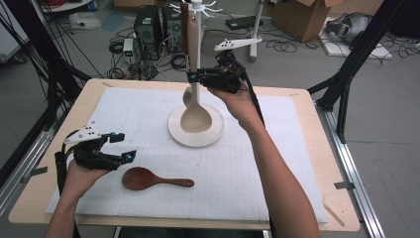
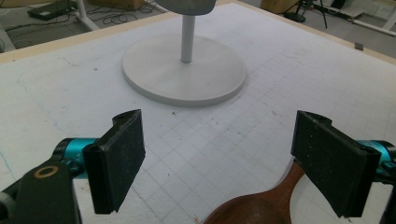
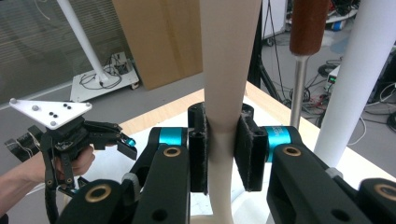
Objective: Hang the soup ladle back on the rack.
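My right gripper is shut on the handle of a pale wooden spoon. The spoon hangs upright beside the white rack's pole, its bowl just above the rack's round base. A dark brown wooden spoon lies flat on the white mat at front left. My left gripper hovers open just left of its bowl, with nothing between the pads. The left gripper also appears farther off in the right gripper view.
A utensil with a brown handle and a metal shaft hangs from the rack next to the pale spoon. The gridded white mat covers most of the wooden table. Cables, boxes and stands sit on the floor beyond.
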Action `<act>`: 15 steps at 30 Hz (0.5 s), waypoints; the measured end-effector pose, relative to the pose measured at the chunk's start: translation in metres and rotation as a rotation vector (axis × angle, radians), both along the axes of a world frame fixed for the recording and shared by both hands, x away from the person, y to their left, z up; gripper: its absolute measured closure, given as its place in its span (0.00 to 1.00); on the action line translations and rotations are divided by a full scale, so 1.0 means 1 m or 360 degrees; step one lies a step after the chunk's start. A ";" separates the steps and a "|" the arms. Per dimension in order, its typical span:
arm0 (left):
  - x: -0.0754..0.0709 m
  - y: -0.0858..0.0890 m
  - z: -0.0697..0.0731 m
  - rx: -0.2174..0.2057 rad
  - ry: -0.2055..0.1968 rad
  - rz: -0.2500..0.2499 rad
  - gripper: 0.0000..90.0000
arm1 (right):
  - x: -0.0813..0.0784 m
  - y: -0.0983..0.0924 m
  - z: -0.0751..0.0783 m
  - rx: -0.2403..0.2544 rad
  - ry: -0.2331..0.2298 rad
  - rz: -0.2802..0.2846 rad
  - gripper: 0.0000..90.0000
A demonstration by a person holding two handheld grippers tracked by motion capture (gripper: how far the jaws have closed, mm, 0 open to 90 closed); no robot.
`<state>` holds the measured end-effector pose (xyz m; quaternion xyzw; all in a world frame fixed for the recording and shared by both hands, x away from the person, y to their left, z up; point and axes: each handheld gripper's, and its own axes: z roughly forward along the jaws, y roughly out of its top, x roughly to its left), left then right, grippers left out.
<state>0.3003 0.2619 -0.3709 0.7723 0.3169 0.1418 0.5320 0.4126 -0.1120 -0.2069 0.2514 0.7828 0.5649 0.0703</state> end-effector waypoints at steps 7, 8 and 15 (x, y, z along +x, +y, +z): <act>0.000 0.000 0.000 -0.0004 -0.0001 -0.0005 0.20 | 0.006 0.001 -0.001 -0.0026 0.0005 -0.0042 0.86; 0.000 0.000 0.000 -0.0001 -0.0001 -0.0004 0.20 | 0.006 0.001 -0.001 -0.0029 0.0003 -0.0049 0.86; 0.000 -0.002 0.000 0.0004 0.0000 -0.0013 0.20 | 0.010 0.002 -0.002 -0.0042 0.0030 -0.0076 0.86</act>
